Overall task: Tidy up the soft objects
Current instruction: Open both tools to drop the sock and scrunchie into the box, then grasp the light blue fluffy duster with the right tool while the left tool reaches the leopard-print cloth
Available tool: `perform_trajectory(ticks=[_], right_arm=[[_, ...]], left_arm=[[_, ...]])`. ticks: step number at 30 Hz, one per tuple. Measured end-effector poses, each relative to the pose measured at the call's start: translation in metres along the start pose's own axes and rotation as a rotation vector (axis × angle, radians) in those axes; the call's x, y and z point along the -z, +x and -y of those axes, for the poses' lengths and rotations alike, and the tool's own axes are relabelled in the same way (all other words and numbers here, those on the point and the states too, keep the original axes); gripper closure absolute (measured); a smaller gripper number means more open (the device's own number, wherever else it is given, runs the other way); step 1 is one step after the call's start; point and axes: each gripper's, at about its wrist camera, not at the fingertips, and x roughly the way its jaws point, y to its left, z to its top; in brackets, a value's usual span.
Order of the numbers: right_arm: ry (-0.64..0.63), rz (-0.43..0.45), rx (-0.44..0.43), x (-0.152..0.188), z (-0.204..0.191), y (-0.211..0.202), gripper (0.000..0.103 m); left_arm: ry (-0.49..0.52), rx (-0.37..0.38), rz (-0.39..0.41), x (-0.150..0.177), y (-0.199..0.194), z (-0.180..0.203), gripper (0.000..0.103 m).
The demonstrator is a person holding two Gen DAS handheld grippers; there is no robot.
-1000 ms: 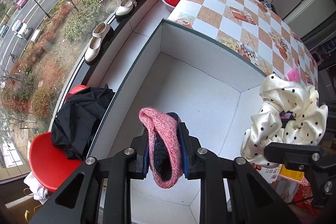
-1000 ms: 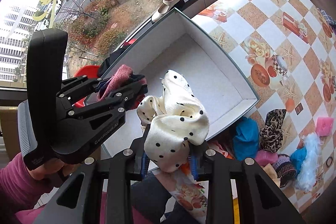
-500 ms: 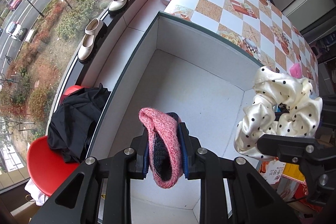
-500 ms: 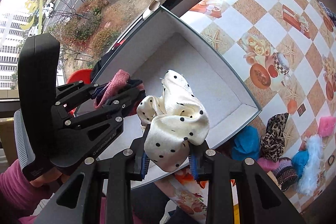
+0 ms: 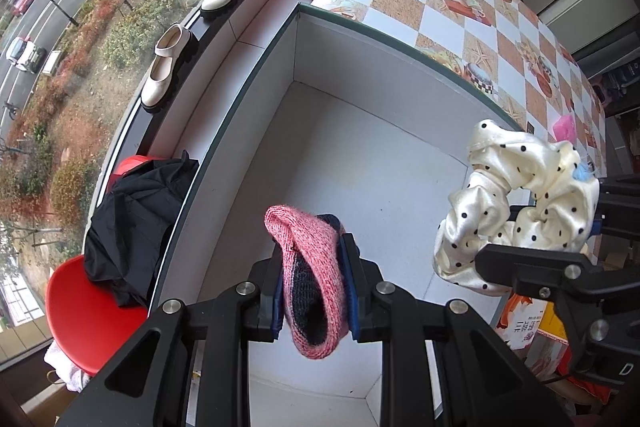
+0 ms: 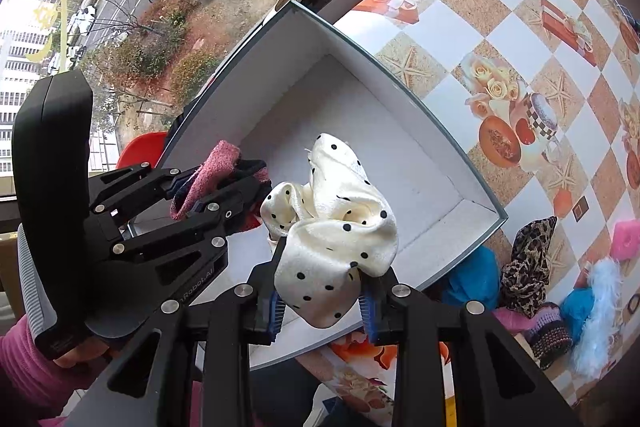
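My left gripper [image 5: 314,293] is shut on a pink and navy knit scrunchie [image 5: 312,267], held above the near left part of an open grey-white box [image 5: 380,163]. My right gripper [image 6: 322,301] is shut on a cream satin scrunchie with black dots [image 6: 332,227], held over the box's near right edge [image 6: 460,259]. The cream scrunchie also shows in the left wrist view [image 5: 520,203], and the left gripper with its pink scrunchie [image 6: 212,175] shows in the right wrist view. The box holds nothing that I can see.
Several more scrunchies lie on the checked tablecloth right of the box: blue [image 6: 476,279], leopard print [image 6: 528,263], pink [image 6: 624,239], light blue fluffy [image 6: 596,311]. Shoes [image 5: 168,67] stand on the window sill. A red chair with black cloth [image 5: 132,227] stands left of the box.
Both grippers have moved forward over the box with their scrunchies still held. The box has grown larger in both views.
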Motion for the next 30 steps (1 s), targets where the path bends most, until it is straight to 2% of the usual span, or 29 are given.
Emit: perform_trajectory(ticks=[6, 9, 10, 11, 12, 13, 14, 16, 18, 19, 22, 24, 26, 30], right_arm=[[0.015, 0.002, 0.002, -0.001, 0.002, 0.002, 0.071], [0.022, 0.005, -0.001, 0.0, 0.002, 0.002, 0.071], [0.024, 0.006, -0.003, 0.0, 0.002, 0.003, 0.071], [0.026, 0.007, -0.008, 0.0, 0.003, 0.003, 0.071], [0.03, 0.006, -0.013, 0.001, 0.004, 0.003, 0.067], [0.036, 0.009, -0.013, 0.002, 0.005, 0.003, 0.052], [0.041, 0.016, 0.011, 0.003, 0.007, 0.002, 0.045], [0.063, 0.022, 0.032, 0.006, 0.013, 0.0, 0.024], [0.109, 0.031, 0.029, 0.01, 0.023, -0.005, 0.011], [0.132, 0.046, 0.028, 0.012, 0.027, -0.01, 0.008], [0.199, 0.081, 0.018, 0.022, 0.042, -0.03, 0.008], [0.259, 0.108, -0.005, 0.032, 0.054, -0.045, 0.008], [0.328, 0.129, -0.027, 0.045, 0.072, -0.061, 0.008], [0.487, 0.175, -0.045, 0.074, 0.117, -0.094, 0.008]], left_arm=[[0.01, -0.001, -0.001, -0.001, 0.0, 0.002, 0.077], [0.005, 0.0, 0.009, 0.0, -0.001, 0.002, 0.071], [-0.001, -0.006, 0.012, 0.001, -0.002, 0.002, 0.058], [-0.007, -0.014, 0.015, 0.001, -0.002, 0.001, 0.04], [-0.014, -0.021, 0.022, 0.002, -0.004, 0.0, 0.032], [-0.021, -0.03, 0.027, 0.003, -0.005, -0.001, 0.024], [-0.026, -0.028, 0.026, 0.003, -0.006, -0.002, 0.023], [-0.04, 0.002, 0.012, 0.003, -0.005, -0.006, 0.022], [-0.056, 0.032, -0.025, 0.002, -0.001, -0.009, 0.021], [-0.062, 0.052, -0.037, 0.003, -0.001, -0.009, 0.021], [-0.049, 0.129, -0.035, 0.001, -0.008, -0.001, 0.02], [-0.003, 0.161, -0.028, -0.002, -0.016, 0.013, 0.016], [0.053, 0.183, -0.031, -0.008, -0.021, 0.03, 0.006], [0.156, 0.221, -0.041, -0.021, -0.029, 0.072, 0.006]])
